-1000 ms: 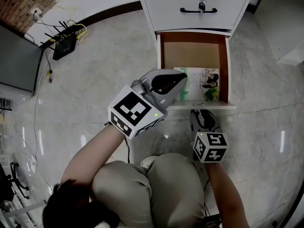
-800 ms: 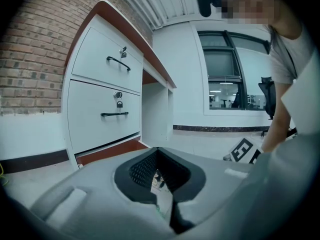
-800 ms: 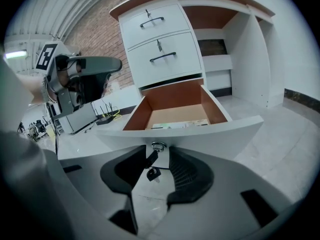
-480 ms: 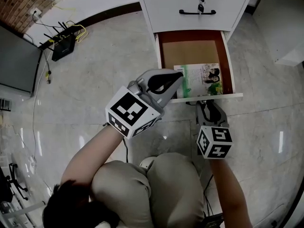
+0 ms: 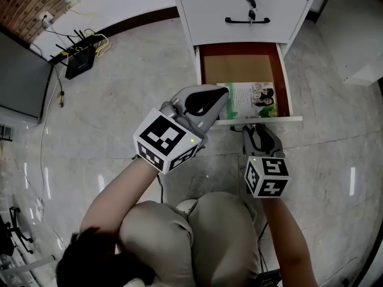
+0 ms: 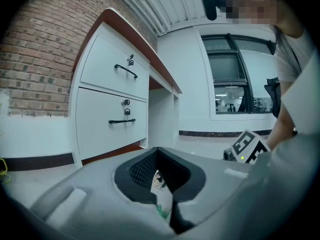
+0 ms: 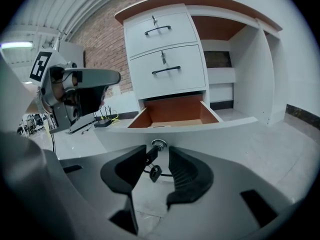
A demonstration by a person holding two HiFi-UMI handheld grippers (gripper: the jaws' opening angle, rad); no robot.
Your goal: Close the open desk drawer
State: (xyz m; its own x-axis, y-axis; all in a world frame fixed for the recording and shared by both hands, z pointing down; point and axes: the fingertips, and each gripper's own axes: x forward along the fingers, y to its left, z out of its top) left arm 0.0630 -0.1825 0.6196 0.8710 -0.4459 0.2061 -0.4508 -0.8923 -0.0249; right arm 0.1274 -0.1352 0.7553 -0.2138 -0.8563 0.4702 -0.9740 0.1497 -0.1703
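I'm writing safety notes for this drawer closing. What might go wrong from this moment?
1. The key hangs from the lock between the right gripper's open jaws; a push there may bend or snag it.
2. The left gripper hovers over the drawer's front corner, above the booklet; as the drawer slides in, the gripper could get caught against the drawer above.

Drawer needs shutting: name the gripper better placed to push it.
Right. The right gripper sits at the front of the open drawer, jaws open around its hanging key, so it could likely push straight in. The left gripper hangs shut above its front corner.
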